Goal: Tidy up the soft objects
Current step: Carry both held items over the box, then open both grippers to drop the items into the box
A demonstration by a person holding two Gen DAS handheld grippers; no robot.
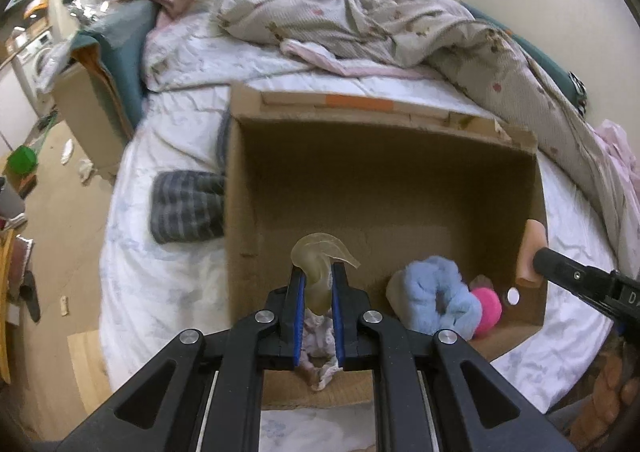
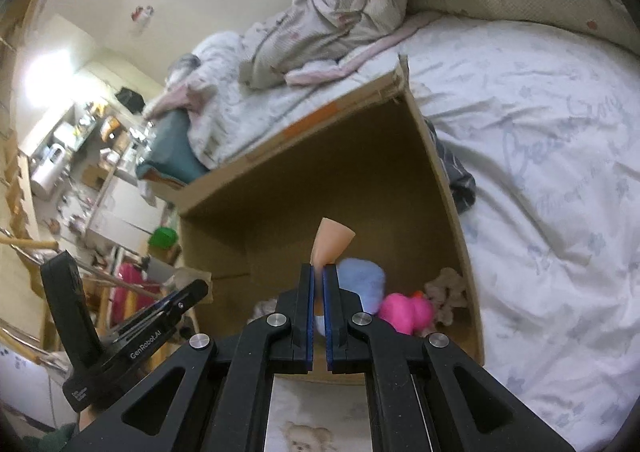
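Soft objects lie gathered in the open cardboard box (image 1: 248,212) on the bed as I work both grippers above it. From the left wrist camera, my left gripper (image 1: 319,272) has its blue-padded fingers (image 1: 298,292) closed tight on a translucent yellowish silicone piece (image 1: 320,256), held over the box's near wall. A fluffy blue item (image 1: 436,300) and a pink plush (image 1: 486,306) sit together in the box's near right corner, with a pale patterned cloth (image 1: 320,348) below the fingers. A grey striped cloth (image 1: 186,206) lies on the white sheet (image 1: 168,292) just left of the box; my right gripper's tip reaches in at the right edge, against a peach-coloured piece (image 1: 530,252).

From the right wrist camera, my right gripper (image 2: 319,270) pinches that peach-coloured piece (image 2: 332,242), fingers nearly shut, above the box (image 2: 436,180). Below sit the blue item (image 2: 362,282), the pink plush (image 2: 404,312) and a beige plush (image 2: 448,292) beside it
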